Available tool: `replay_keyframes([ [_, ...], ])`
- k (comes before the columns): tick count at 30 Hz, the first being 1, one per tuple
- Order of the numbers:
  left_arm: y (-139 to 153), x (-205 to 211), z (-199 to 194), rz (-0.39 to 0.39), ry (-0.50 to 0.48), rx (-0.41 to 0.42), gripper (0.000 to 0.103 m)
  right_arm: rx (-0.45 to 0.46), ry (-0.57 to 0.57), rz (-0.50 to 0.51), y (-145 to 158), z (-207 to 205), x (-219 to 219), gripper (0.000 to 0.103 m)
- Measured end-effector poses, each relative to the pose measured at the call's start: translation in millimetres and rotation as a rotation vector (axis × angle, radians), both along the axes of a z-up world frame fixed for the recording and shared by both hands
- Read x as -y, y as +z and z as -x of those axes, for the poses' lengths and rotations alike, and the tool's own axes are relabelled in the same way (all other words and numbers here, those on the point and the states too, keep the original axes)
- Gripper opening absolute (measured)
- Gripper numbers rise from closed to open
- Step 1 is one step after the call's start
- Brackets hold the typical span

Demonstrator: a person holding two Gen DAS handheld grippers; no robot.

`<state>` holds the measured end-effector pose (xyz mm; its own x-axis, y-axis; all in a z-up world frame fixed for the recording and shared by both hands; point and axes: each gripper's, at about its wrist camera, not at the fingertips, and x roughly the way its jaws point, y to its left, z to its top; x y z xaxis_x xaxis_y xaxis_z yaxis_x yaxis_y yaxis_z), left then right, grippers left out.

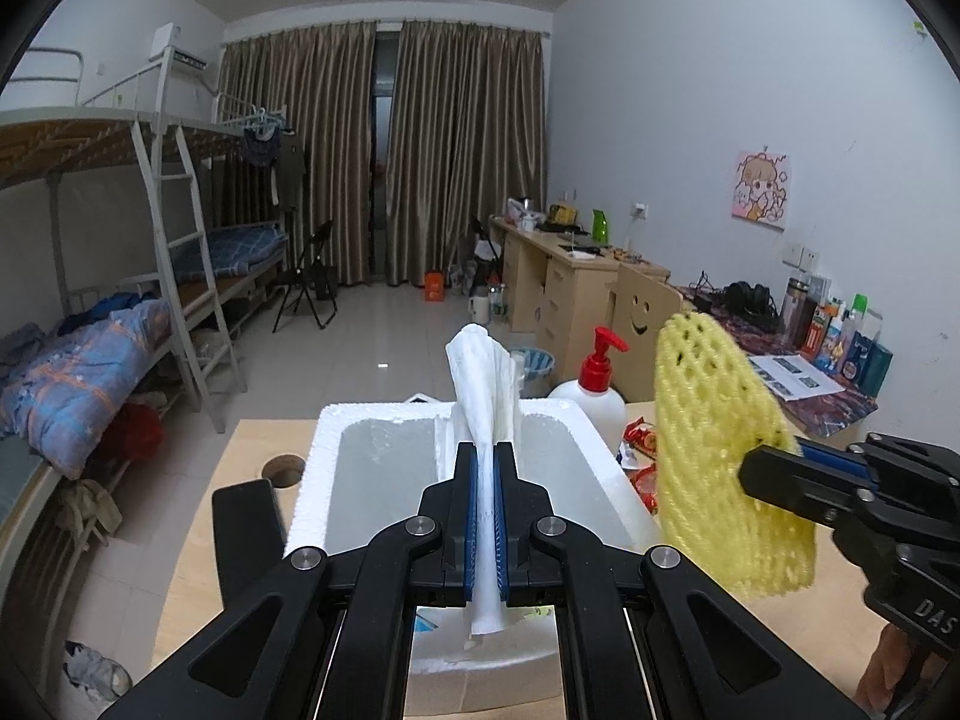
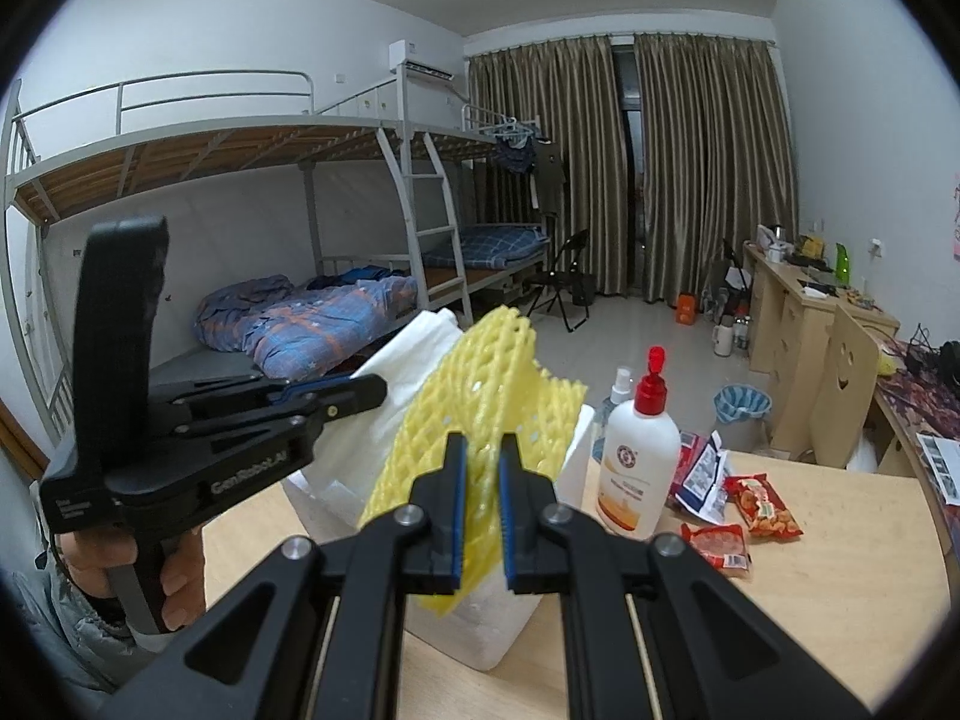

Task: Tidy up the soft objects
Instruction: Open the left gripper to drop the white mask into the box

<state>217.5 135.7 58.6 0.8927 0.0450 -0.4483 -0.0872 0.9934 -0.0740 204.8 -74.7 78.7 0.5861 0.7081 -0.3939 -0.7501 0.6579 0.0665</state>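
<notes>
our left gripper (image 1: 486,468) is clamped on the white tissue (image 1: 486,384) above the foam box (image 1: 312,480); our right gripper (image 2: 482,462) is clamped on the yellow foam net (image 2: 480,384) beside it.

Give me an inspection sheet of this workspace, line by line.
Surface: wooden table.
Job's things: white tissue and yellow foam net, both held above the white foam box.
Clutter: pump bottle, snack packets.
Grippers: left claw shut on tissue; right claw shut on net.
Cables: nothing seen on the table.
Surroundings: bunk beds, curtains, desks.
</notes>
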Motion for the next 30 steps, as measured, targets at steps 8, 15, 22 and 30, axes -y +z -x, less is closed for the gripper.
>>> replay_keyframes([
  [8,-9.3,-2.2,-12.9,-0.003,-0.003,-0.034,0.005,-0.007,-0.006,0.0,-2.1,-2.5,3.4,0.012],
  [15,-14.0,-2.1,-21.5,-0.008,-0.003,-0.057,0.005,-0.013,-0.018,-0.007,-3.1,-4.8,7.1,0.012],
  [22,-14.8,-1.1,-21.4,-0.045,0.019,-0.036,0.017,-0.013,-0.022,-0.005,-2.6,-4.7,6.5,0.012],
  [30,-11.1,-6.6,-8.1,-0.07,0.11,0.043,0.103,-0.013,-0.029,-0.007,-2.9,-3.7,8.7,0.012],
])
